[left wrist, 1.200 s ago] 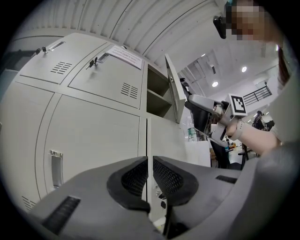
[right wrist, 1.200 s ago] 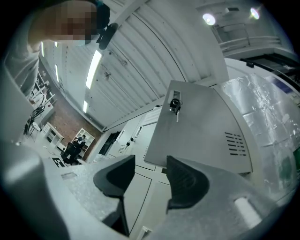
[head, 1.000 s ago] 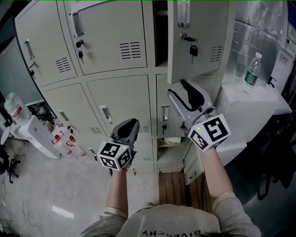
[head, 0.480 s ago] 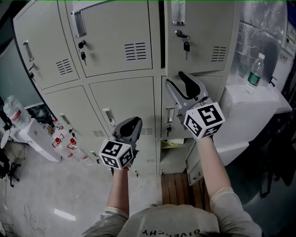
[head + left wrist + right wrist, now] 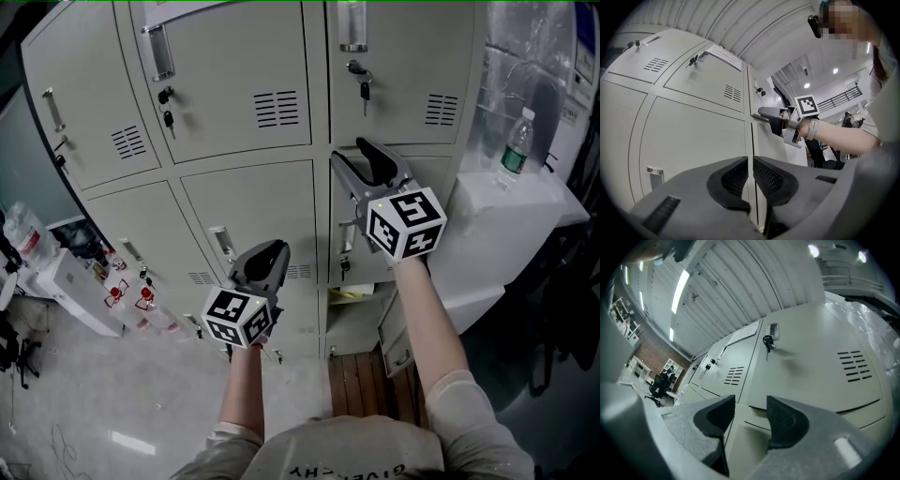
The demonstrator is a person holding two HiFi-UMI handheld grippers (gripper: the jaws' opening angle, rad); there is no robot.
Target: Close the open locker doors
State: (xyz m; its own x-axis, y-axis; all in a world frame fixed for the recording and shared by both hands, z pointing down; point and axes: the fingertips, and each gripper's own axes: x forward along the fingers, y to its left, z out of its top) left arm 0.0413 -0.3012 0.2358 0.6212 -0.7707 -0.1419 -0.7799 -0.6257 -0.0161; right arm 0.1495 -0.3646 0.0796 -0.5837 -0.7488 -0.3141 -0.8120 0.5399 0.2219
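The grey upper right locker door (image 5: 403, 84) lies flush with its frame, a key (image 5: 364, 89) hanging in its lock. My right gripper (image 5: 356, 155) is open and empty, its tips against the lockers just below that door's bottom edge. The right gripper view shows the same door (image 5: 820, 366) and key (image 5: 767, 341) beyond the gripper (image 5: 750, 411). My left gripper (image 5: 267, 251) hovers shut and empty in front of the middle lower door (image 5: 253, 206); in its own view the gripper's (image 5: 751, 176) pads almost meet. At the bottom right a small locker door (image 5: 394, 333) stands open.
A water bottle (image 5: 511, 150) stands on a white box (image 5: 506, 202) right of the lockers. Spray bottles (image 5: 122, 291) sit on the floor at the left. A wooden board (image 5: 361, 380) lies below the open bottom locker, with something yellow (image 5: 349, 292) inside.
The upper right door has swung from open to flush with the frame, with my right gripper moving left and up the picture beside it. The left gripper has stayed put.
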